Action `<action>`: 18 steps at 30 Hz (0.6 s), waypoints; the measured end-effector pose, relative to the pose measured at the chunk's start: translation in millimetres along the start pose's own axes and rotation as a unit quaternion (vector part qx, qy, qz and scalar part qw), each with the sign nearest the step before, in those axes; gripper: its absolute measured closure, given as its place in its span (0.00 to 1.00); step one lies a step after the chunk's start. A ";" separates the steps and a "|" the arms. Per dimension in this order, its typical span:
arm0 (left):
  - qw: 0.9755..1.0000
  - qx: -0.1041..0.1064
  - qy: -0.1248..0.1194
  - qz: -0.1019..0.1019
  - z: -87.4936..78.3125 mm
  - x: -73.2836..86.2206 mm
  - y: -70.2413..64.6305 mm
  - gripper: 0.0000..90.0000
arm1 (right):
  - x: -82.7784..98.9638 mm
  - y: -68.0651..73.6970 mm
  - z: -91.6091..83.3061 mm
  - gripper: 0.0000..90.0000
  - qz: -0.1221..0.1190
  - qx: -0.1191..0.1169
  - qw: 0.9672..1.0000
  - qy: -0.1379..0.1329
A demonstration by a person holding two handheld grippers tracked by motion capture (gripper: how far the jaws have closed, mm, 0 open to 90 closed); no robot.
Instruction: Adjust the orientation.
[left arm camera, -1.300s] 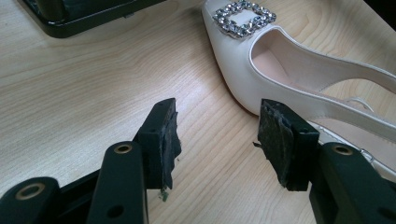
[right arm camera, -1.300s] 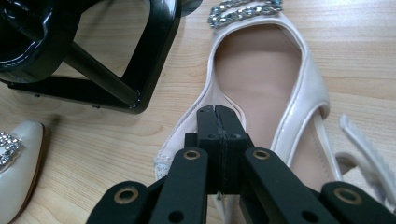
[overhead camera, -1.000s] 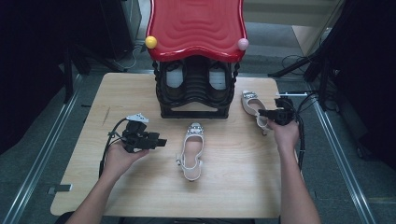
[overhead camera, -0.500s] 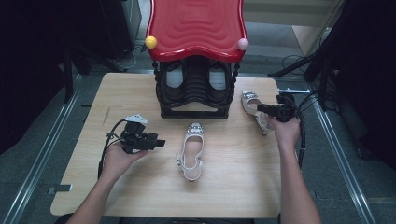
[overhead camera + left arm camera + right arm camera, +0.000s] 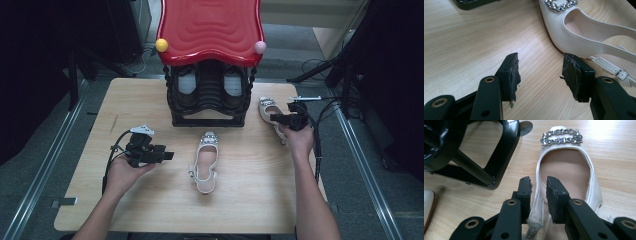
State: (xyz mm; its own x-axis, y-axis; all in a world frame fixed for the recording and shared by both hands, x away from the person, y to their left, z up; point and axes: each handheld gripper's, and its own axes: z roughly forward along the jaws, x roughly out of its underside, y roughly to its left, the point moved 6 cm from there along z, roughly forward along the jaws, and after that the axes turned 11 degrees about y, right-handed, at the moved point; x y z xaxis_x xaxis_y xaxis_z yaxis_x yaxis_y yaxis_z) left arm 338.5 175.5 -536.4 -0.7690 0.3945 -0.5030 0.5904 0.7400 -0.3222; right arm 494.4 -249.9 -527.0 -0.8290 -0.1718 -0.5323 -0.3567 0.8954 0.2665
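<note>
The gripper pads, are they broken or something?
Yes, they look worn. On the left gripper the black pads are torn and ragged at the edges, with a crumb hanging off one. The white shoes look fine: one lies mid-table, the other sits beside the black rack.

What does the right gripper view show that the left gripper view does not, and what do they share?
Right gripper view: the right hand-held gripper, whose jaws have just been opening, astride the side wall of the right shoe. Left gripper view: the left hand-held gripper, open on nothing, beside the middle shoe and its strap buckle. Both: wooden table, black rack base, a jewelled toe.
</note>
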 end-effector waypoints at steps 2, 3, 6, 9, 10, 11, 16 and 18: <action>1.000 0.000 0.000 -0.003 -1.4 1.9 0.5 0.53 | -0.1 -0.9 3.3 0.83 -0.001 0.000 1.000 0.001; 1.000 -0.002 -0.002 -0.003 -1.9 2.6 1.0 0.53 | -0.2 -1.2 4.7 0.83 -0.001 -0.001 1.000 0.002; 1.000 -0.002 -0.002 -0.006 -3.4 5.3 1.5 0.53 | -0.4 -1.7 9.5 0.86 0.004 0.001 1.000 0.017; 1.000 -0.003 -0.003 -0.009 -4.2 7.7 1.8 0.52 | -0.5 -1.8 10.9 0.87 0.005 -0.001 1.000 0.026; 1.000 -0.003 -0.003 -0.009 -4.5 8.5 2.0 0.52 | -0.3 -2.2 11.6 0.88 0.005 0.000 0.999 0.032; 1.000 -0.004 -0.003 -0.009 -4.9 9.4 2.3 0.52 | -0.2 -2.5 12.1 0.89 0.006 0.002 0.999 0.035; 1.000 -0.005 -0.004 -0.013 -6.7 12.4 3.4 0.52 | -0.8 -2.4 13.4 0.93 0.013 0.007 0.999 0.043; 1.000 -0.009 -0.007 -0.014 -7.0 12.8 4.3 0.52 | -0.8 -2.4 13.2 0.94 0.013 0.008 0.999 0.046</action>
State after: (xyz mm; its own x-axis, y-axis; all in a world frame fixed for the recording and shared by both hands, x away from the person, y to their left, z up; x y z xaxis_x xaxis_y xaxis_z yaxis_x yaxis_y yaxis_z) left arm 329.4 187.6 -538.6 -0.7816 0.3664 -0.5048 0.5644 0.7601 -0.3221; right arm 501.7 -246.5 -537.8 -0.8738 -0.1851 -0.4496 -0.3290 0.9059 0.2665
